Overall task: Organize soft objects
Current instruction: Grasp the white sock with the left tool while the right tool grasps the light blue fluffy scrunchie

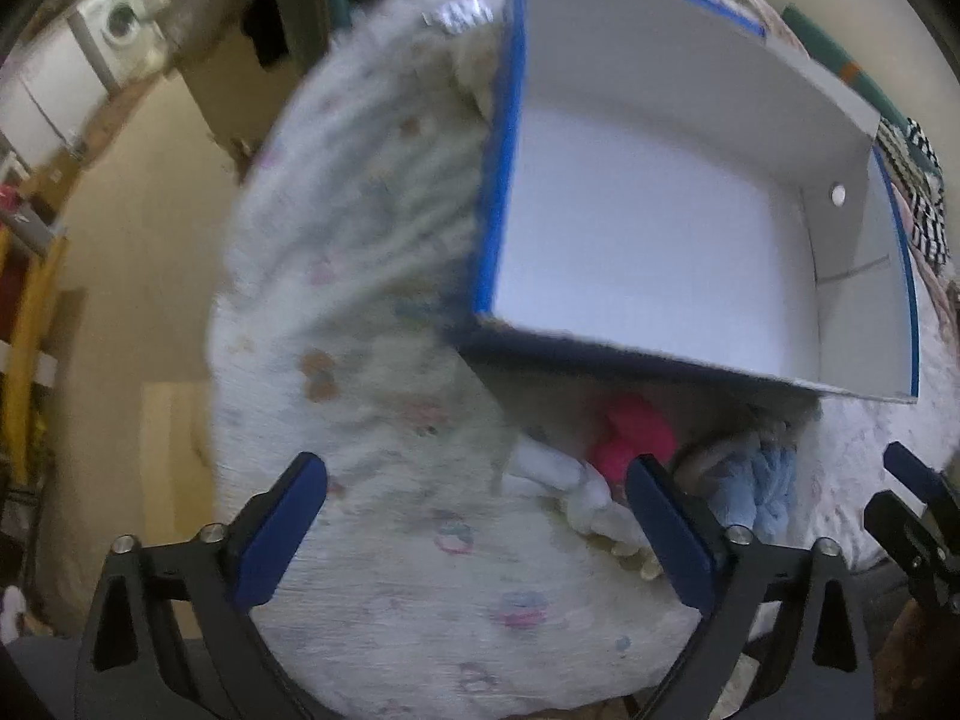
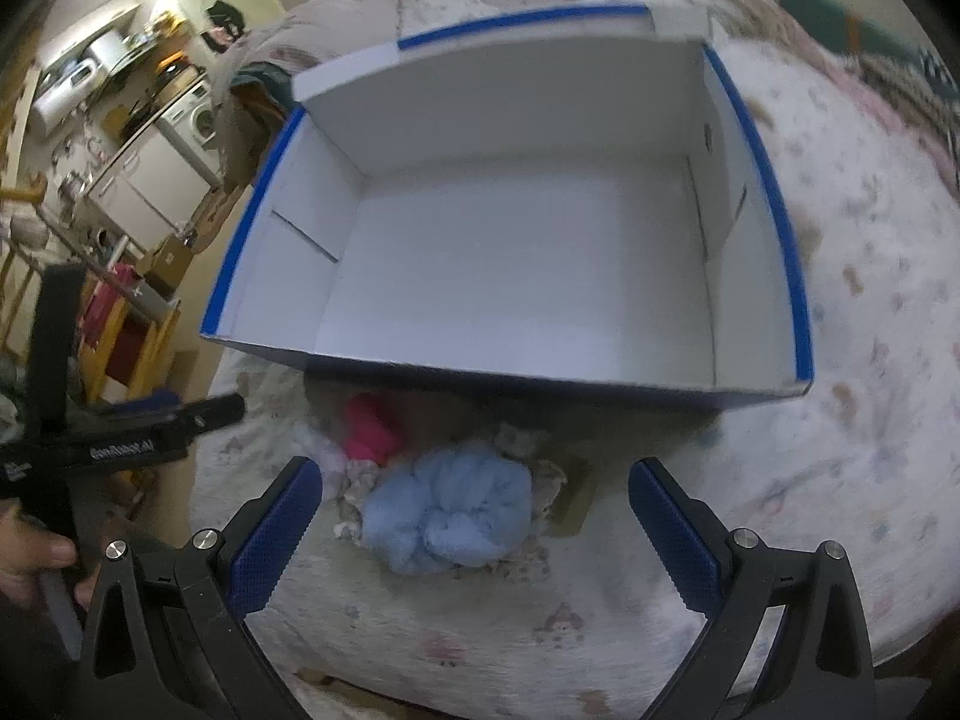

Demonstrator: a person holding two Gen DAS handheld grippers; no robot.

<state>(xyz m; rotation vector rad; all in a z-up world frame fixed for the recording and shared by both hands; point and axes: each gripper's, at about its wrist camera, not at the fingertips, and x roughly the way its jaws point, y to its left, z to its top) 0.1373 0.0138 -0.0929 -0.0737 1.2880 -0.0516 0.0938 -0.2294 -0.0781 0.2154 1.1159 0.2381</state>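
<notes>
A white cardboard box [image 2: 528, 252] with blue edges sits open and empty on a patterned white bedspread [image 2: 840, 420]; it also shows in the left wrist view [image 1: 660, 228]. In front of it lies a pile of soft things: a light blue fluffy cloth [image 2: 450, 516], a pink one [image 2: 372, 426], and pale patterned pieces under them. The left wrist view shows the pink one [image 1: 630, 426], the blue one [image 1: 762, 480] and a white piece [image 1: 570, 474]. My right gripper [image 2: 474, 528] is open, just above the blue cloth. My left gripper [image 1: 474, 528] is open over bare bedspread, left of the pile.
The bedspread [image 1: 390, 300] drops off at its left edge to a beige floor [image 1: 132, 240]. A washing machine [image 2: 198, 114] and kitchen units stand far left. A black-and-white checked cloth [image 1: 918, 192] lies right of the box. The left gripper's body [image 2: 120, 426] shows at left.
</notes>
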